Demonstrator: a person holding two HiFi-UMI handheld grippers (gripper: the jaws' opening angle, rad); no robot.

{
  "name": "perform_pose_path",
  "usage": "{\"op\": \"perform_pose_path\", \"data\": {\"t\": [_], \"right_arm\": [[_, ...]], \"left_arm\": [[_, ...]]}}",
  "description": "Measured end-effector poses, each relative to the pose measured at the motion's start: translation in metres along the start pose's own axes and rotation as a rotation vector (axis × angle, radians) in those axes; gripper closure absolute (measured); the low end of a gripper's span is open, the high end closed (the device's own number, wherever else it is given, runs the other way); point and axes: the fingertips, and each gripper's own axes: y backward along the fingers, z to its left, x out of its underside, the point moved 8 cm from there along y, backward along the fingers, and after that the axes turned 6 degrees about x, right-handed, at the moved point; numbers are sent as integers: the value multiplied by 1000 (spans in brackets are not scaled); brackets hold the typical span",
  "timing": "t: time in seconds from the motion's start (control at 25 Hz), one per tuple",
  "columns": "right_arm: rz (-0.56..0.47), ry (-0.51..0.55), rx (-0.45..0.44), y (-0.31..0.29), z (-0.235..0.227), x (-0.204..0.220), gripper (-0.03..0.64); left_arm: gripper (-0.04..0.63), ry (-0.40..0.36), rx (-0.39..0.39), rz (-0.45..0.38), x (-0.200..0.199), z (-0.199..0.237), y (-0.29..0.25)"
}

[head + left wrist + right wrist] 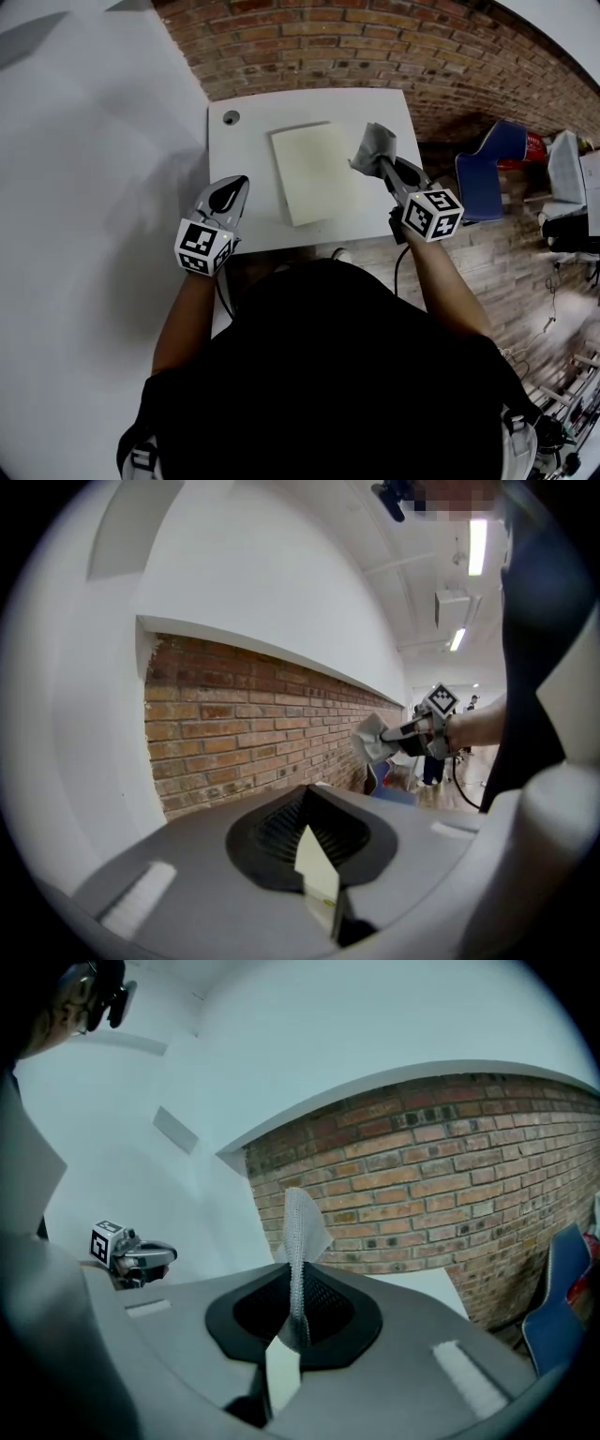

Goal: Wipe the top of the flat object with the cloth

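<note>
1. Standing at the front edge of the white rectangular table (246, 169), the person has the right gripper (384, 164) clamped on a crumpled grey mesh cloth (373, 145), held up near the table's right edge.
2. The pale yellow flat rectangular board (316, 173) lies mid-table, with the cloth just beside its right edge.
3. The left gripper (236, 184) is closed on nothing, near the front left corner.
4. Wiping seems not yet begun, and the whole top remains.
</note>
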Motion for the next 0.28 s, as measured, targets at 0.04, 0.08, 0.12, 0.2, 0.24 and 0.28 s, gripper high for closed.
{"op": "perform_pose_path", "data": {"t": [0.04, 0.08, 0.12, 0.2, 0.24, 0.28], "right_arm": [[-11, -5, -1, 3, 1, -3, 604], [-20, -11, -4, 6, 2, -5, 604], [-29, -18, -8, 8, 3, -7, 604], [-47, -28, -16, 13, 6, -13, 604], [-57, -31, -19, 16, 8, -15, 604], [-66, -33, -22, 18, 9, -18, 604]], "left_arm": [[595, 1, 0, 0, 0, -1, 1], [595, 3, 0, 0, 1, -2, 2], [595, 6, 2, 2, 2, -3, 3], [595, 9, 7, 6, 3, -6, 4], [595, 8, 9, 7, 3, -7, 5], [595, 8, 11, 8, 4, -8, 5]]}}
